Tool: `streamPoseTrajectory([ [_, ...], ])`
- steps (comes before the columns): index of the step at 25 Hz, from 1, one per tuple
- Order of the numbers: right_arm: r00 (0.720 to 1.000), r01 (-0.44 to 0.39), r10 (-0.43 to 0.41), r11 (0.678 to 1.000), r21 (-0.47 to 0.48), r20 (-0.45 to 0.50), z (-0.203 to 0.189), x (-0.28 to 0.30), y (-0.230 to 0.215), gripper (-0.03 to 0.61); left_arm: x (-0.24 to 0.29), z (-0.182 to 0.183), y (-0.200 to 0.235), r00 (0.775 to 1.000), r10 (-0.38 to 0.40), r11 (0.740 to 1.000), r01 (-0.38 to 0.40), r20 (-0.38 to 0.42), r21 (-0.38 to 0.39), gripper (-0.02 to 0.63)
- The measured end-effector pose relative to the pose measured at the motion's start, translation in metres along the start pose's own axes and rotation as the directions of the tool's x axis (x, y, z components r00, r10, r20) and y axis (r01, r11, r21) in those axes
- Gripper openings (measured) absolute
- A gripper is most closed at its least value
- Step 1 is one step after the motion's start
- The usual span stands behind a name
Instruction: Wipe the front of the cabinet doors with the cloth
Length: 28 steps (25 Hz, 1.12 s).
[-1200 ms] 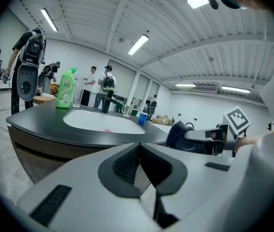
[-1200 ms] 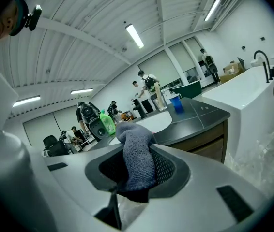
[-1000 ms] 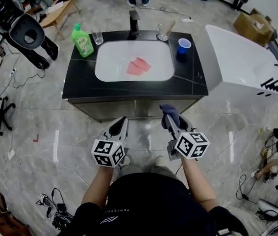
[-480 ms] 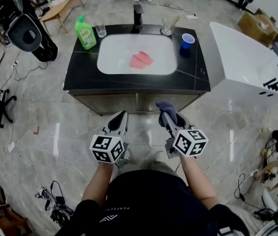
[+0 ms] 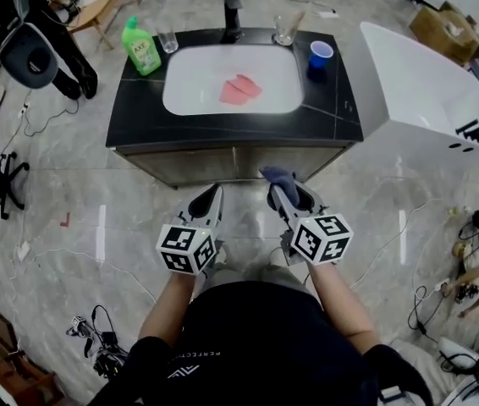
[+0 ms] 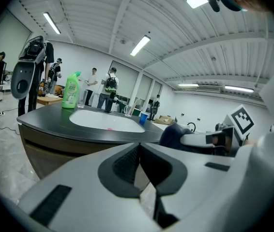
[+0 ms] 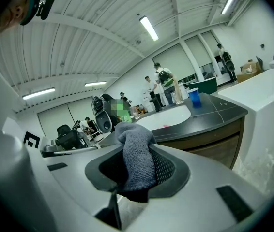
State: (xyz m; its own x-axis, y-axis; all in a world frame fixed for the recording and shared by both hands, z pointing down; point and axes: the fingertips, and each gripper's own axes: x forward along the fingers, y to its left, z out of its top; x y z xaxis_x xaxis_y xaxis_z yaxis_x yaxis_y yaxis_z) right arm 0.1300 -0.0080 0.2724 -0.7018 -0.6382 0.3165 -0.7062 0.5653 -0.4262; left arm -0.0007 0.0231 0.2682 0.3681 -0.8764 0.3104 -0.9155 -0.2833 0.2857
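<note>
The cabinet [image 5: 138, 129], black-topped with a white sink [image 5: 184, 100], stands at the far side. Its doors [image 5: 189, 166] face the person and show only as a narrow strip in the head view. Both grippers hang on the near side, short of the doors and apart from them. The right gripper [image 5: 280, 191] is clenched on the dark cloth [image 7: 134, 149], which bunches out past the tips toward the right door. The left gripper [image 5: 208, 203] has its jaws pressed together on nothing. Wiping looks not yet begun. To do it well, press the bunched cloth flat to the door so that fabric, not jaw tips, bears on it. Then sweep in overlapping strokes from the top down, with a firm grip.
</note>
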Motion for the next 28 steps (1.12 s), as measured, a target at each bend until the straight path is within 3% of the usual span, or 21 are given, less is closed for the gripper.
streamPoseTrajectory([
  [28,0.997,0.006,-0.006,1.000,-0.002,-0.076,-0.038,-0.002,0.013,0.118,-0.003,-0.010,0.001,1.000,0.011,1.000,-0.011,-0.022,0.010,-0.006],
])
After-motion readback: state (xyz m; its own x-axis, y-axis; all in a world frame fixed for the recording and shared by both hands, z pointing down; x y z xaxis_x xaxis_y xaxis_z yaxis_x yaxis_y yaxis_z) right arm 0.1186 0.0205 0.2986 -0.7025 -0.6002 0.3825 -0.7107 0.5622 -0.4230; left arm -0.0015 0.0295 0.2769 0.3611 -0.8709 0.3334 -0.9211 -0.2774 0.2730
